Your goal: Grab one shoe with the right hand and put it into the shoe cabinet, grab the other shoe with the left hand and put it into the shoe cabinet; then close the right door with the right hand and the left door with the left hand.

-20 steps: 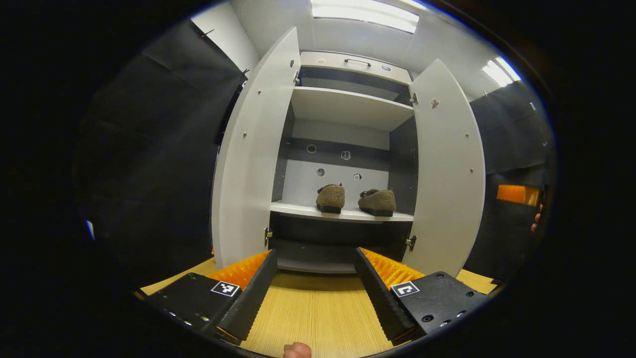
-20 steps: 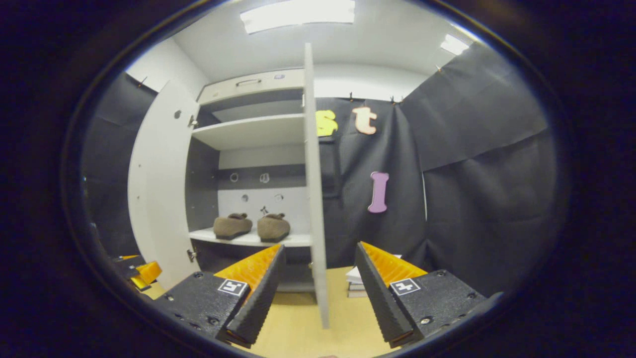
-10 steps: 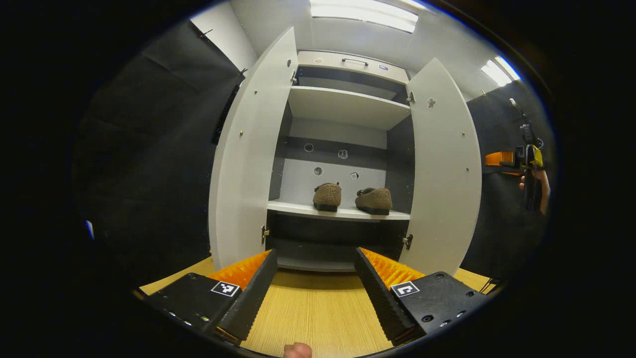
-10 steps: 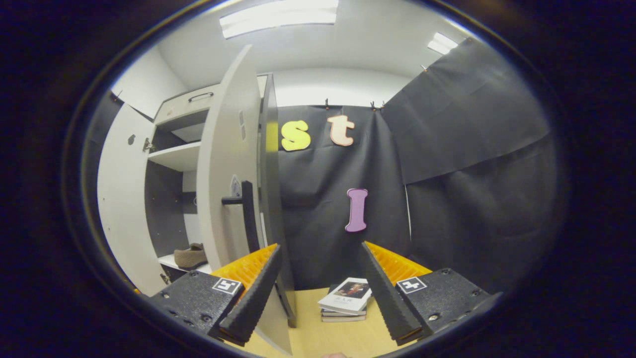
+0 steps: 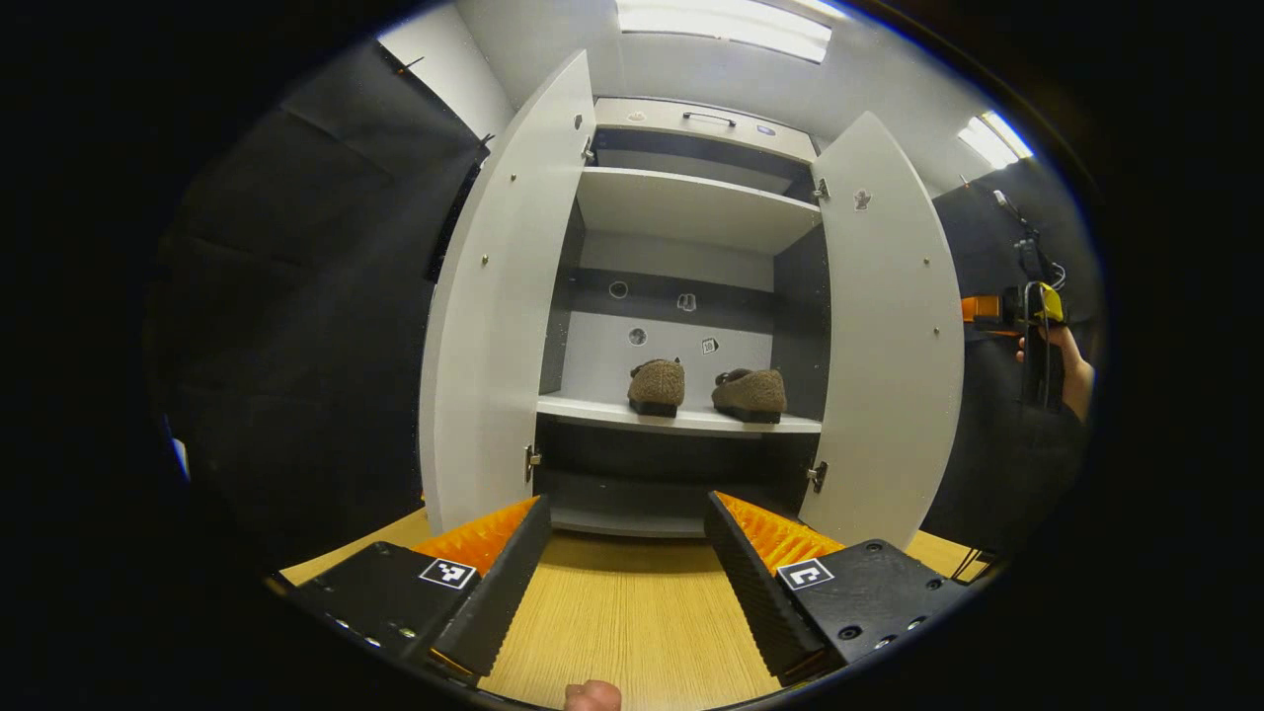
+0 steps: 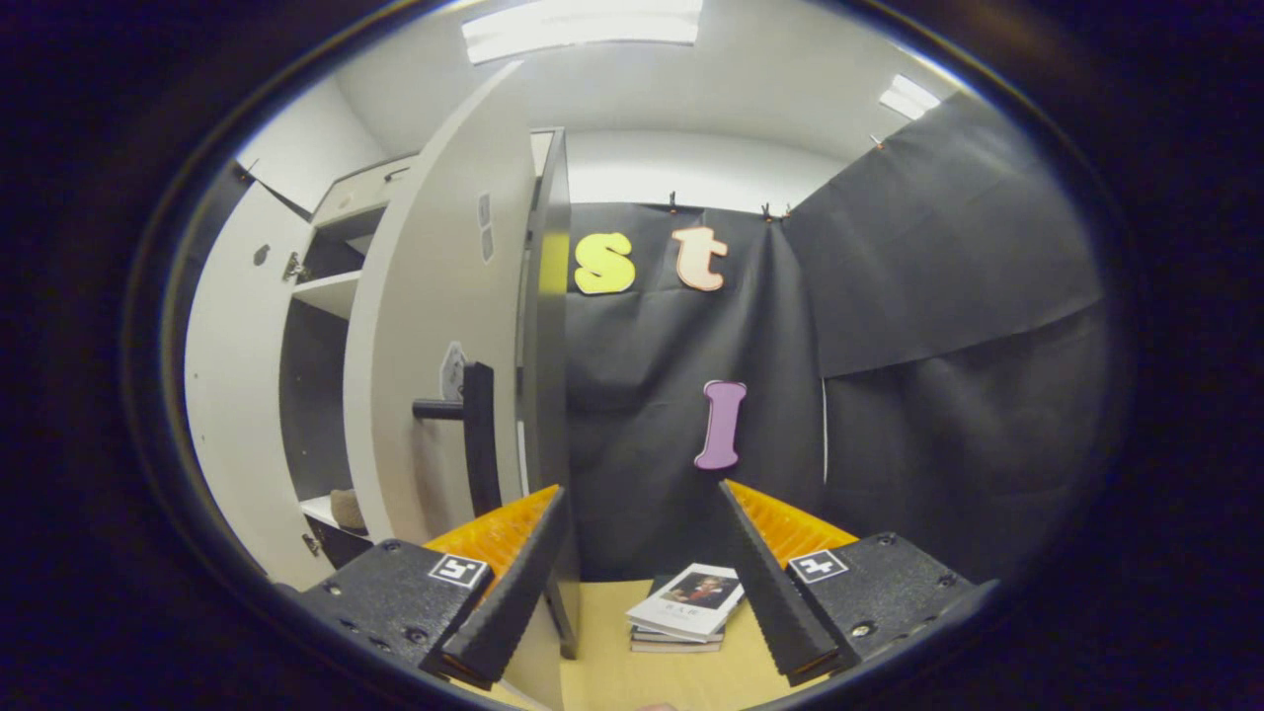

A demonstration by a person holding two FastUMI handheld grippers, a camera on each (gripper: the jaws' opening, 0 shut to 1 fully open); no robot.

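Two brown fuzzy shoes, one (image 5: 658, 385) left and one (image 5: 750, 394) right, sit side by side on the cabinet's middle shelf (image 5: 592, 412). Both white doors stand open: the left door (image 5: 504, 306) and the right door (image 5: 894, 336). My left gripper (image 5: 622, 583) is open and empty, low over the wooden floor in front of the cabinet. My right gripper (image 6: 642, 583) is open and empty, just behind the right door's outer face (image 6: 425, 346), close to its black handle (image 6: 474, 434). In the left gripper view the right gripper (image 5: 1007, 311) shows beyond the right door, held by a hand (image 5: 1071, 370).
A small stack of books (image 6: 686, 617) lies on the wooden floor (image 5: 622, 632) beside the cabinet, by the black cloth wall. An upper shelf (image 5: 691, 202) and a lower dark compartment (image 5: 642, 489) are inside the cabinet. A sliver of one shoe (image 6: 346, 509) shows past the door.
My right gripper has swung rightward around the right door's edge to its outer side, so the handle now faces it. The right door has turned slightly inward. My left gripper has barely moved.
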